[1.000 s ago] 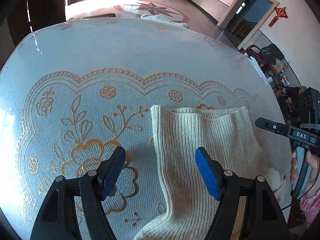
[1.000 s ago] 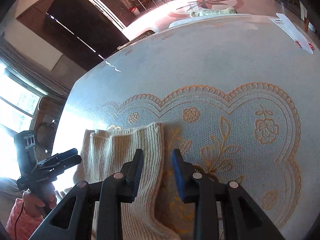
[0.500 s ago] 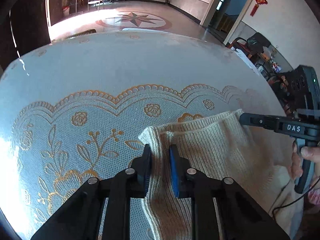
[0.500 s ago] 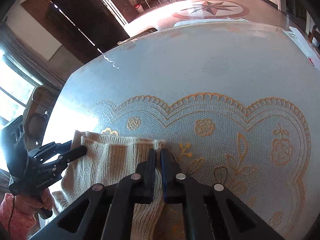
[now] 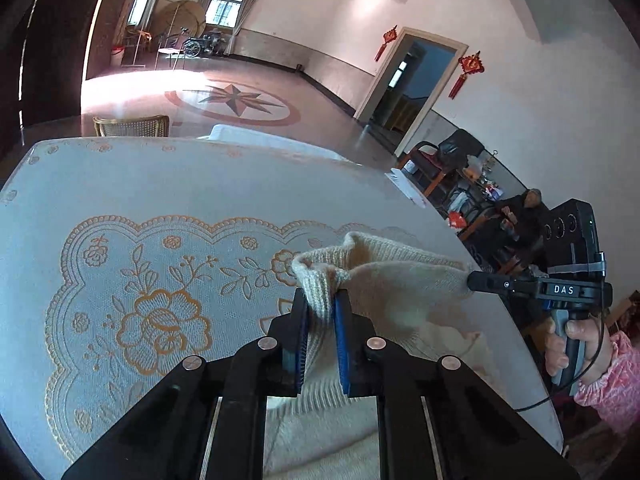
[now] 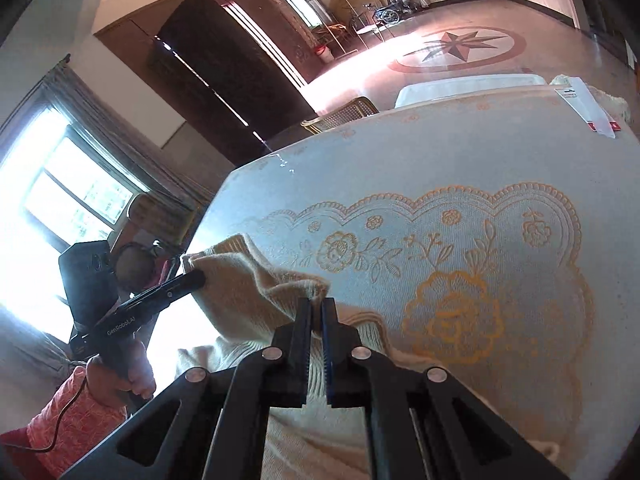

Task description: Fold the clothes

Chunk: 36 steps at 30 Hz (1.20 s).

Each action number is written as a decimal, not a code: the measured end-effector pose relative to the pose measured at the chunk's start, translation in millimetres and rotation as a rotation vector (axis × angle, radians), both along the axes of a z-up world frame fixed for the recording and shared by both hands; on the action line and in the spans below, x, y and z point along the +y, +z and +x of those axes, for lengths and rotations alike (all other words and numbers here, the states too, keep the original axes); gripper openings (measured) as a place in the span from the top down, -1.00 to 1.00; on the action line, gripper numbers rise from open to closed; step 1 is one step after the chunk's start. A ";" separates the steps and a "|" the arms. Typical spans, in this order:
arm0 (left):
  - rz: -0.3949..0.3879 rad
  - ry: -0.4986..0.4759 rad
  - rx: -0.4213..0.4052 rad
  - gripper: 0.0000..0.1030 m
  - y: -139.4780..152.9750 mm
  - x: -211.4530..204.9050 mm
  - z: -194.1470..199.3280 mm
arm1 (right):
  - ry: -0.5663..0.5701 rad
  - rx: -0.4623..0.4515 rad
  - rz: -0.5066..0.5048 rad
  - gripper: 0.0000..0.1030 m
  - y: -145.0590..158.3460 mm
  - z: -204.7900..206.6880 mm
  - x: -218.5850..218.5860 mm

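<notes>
Both grippers, left & right, are clamping the ribbed hem corners of the cream knit sweater, lifting it off the lace-pattern tablecloth; next, probably carrying the hem evenly fwd to fold.

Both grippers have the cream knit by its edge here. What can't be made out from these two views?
- Cream knit: lower part cut off by the frame bottom and hidden behind the left gripper; garment type unclear.
- Right wrist view: right gripper hides the pinched edge; window glare washes out the left.
</notes>
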<state>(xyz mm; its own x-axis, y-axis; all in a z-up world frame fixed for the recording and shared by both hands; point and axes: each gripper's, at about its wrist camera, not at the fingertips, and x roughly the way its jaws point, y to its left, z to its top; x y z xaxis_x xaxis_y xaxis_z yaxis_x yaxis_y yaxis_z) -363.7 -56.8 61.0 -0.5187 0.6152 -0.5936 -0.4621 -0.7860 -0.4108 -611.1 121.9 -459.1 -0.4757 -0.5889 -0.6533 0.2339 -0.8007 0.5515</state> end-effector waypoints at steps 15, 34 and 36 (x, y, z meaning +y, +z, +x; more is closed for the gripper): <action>-0.074 0.078 -0.222 0.70 -97.5 -67.3 259.0 | -0.054 -0.216 0.119 0.81 -101.0 230.3 -12.0; 0.055 0.282 -0.344 -0.37 -87.6 -28.0 144.5 | -0.343 -0.312 -0.180 0.46 -116.4 125.8 -11.1; 0.034 0.263 -0.334 -0.37 -86.8 -21.2 142.8 | -0.322 -0.317 -0.243 0.62 -123.9 123.1 -12.6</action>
<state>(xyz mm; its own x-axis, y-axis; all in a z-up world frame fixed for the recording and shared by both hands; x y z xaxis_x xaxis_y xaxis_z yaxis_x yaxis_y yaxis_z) -220.9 -77.9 -25.8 -0.4432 0.5097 -0.7374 -0.0849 -0.8428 -0.5315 -488.0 109.3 -583.1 -0.4590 -0.5976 -0.6574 -0.2126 -0.6445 0.7344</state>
